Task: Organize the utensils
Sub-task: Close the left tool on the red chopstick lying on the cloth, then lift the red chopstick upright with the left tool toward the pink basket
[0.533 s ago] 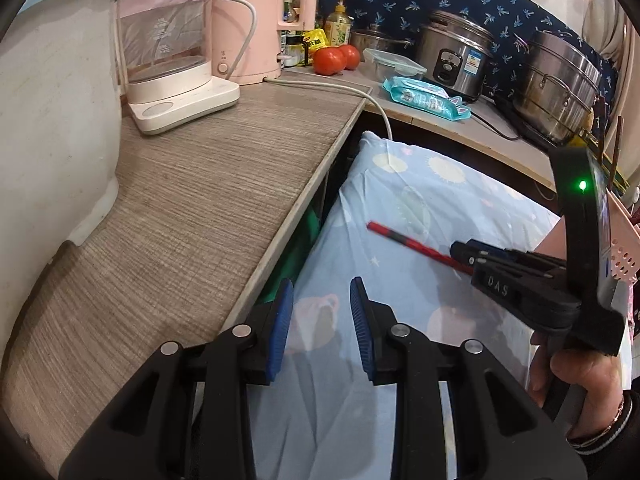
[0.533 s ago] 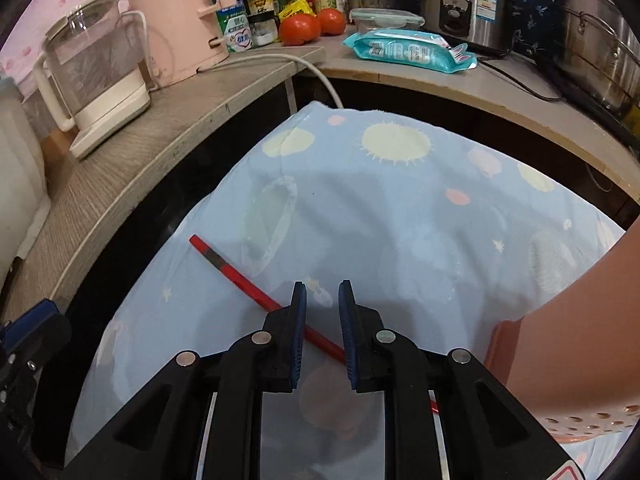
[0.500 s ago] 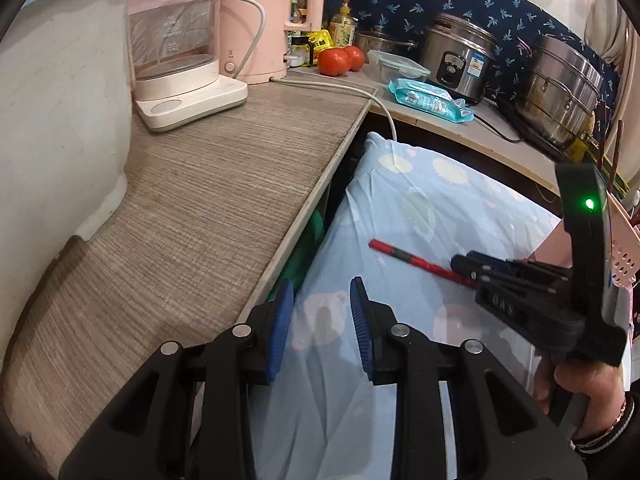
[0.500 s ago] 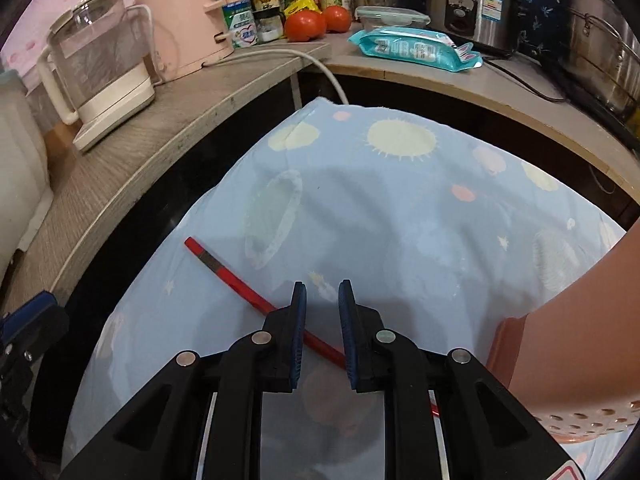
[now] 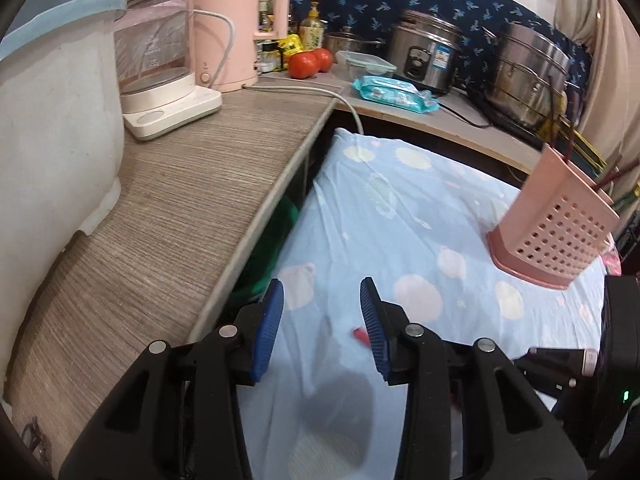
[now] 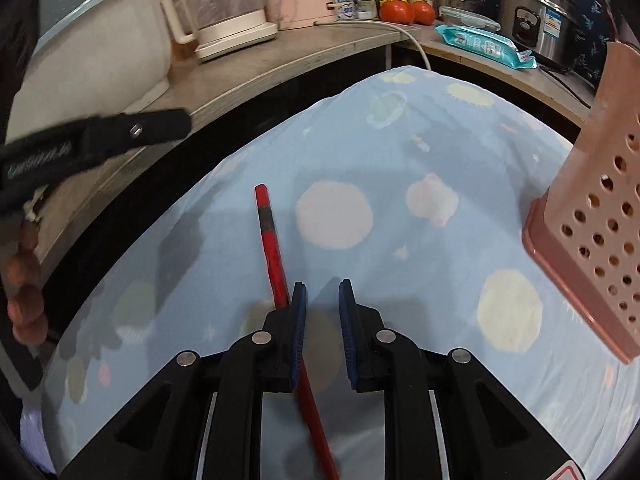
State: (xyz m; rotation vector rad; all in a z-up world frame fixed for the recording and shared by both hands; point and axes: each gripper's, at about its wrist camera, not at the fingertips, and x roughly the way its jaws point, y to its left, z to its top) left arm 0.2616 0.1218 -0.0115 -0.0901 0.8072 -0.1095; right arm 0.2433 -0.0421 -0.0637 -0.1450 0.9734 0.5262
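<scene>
A red chopstick (image 6: 272,248) lies on the blue patterned cloth (image 6: 400,152), running under the left finger (image 6: 297,332) of my right gripper (image 6: 322,300). The right gripper is open and empty just above it. My left gripper (image 5: 320,312) is open and empty over the cloth; only the chopstick's tip (image 5: 360,335) shows beside its right finger. A pink perforated utensil holder (image 5: 556,224) stands on the cloth at the right with several chopsticks in it; it also shows in the right wrist view (image 6: 592,216). The left gripper's body (image 6: 80,148) shows at the left.
A wooden counter (image 5: 168,208) runs along the left with a glass kettle (image 5: 156,60), a pink appliance (image 5: 240,20) and a large white pot (image 5: 48,120). Tomatoes (image 5: 308,62), a wipes pack (image 5: 396,90), a rice cooker (image 5: 424,56) and a steel pot (image 5: 528,68) stand behind.
The right gripper has swung so that the chopstick now passes under its left finger, and the holder has come into view. The left gripper has opened wider and moved over the cloth.
</scene>
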